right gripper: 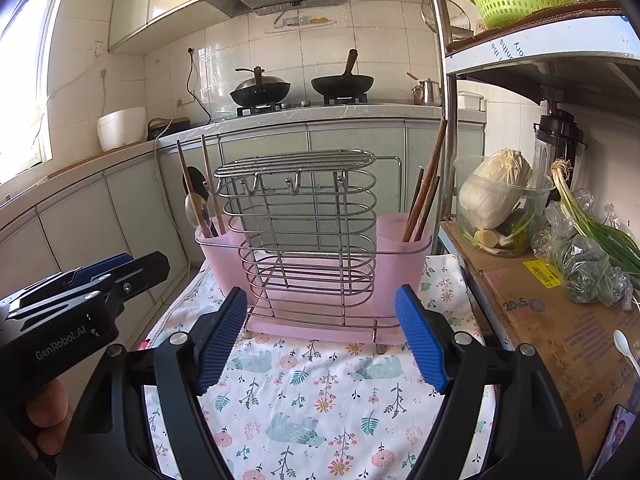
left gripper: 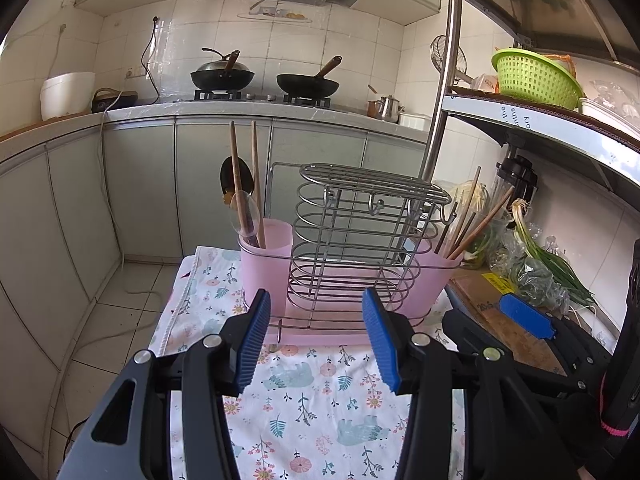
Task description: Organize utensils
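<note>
A wire utensil rack (left gripper: 360,248) (right gripper: 304,236) with a pink tray stands on a floral cloth (left gripper: 320,400) (right gripper: 320,400). Its left pink cup (left gripper: 266,256) (right gripper: 220,248) holds chopsticks (left gripper: 256,184), a clear spoon (left gripper: 246,212) (right gripper: 196,208) and a dark spoon. Its right pink cup (left gripper: 434,276) (right gripper: 404,248) holds several chopsticks (left gripper: 472,220) (right gripper: 424,196). My left gripper (left gripper: 316,340) is open and empty in front of the rack. My right gripper (right gripper: 320,340) is open and empty, also in front of it. Each gripper shows at the edge of the other's view.
A cardboard box (right gripper: 552,320) with greens (right gripper: 588,256), a bowl of cabbage (right gripper: 496,204) and a white spoon (right gripper: 626,344) stands to the right. A metal shelf post (right gripper: 450,120) rises beside the rack. A counter with two woks (left gripper: 264,80) lies behind.
</note>
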